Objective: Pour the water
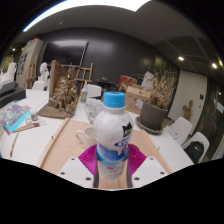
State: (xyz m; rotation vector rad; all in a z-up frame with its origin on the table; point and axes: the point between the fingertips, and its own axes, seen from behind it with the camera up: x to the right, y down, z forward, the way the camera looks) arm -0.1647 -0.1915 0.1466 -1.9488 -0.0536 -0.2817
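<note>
Bottle with a blue cap stands upright between the fingers of the tongs, whose magenta pads press against its lower sides, clamped on it. It hangs above the pale table. Beyond it sit a dark potted plant and a wooden rack

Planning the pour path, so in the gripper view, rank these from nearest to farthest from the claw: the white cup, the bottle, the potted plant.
1. Bottle, between the claw fingers.
2. White cup, just beyond the fingers, left of the bottle.
3. Potted plant, farther back on the right, by the table's edge.
</note>
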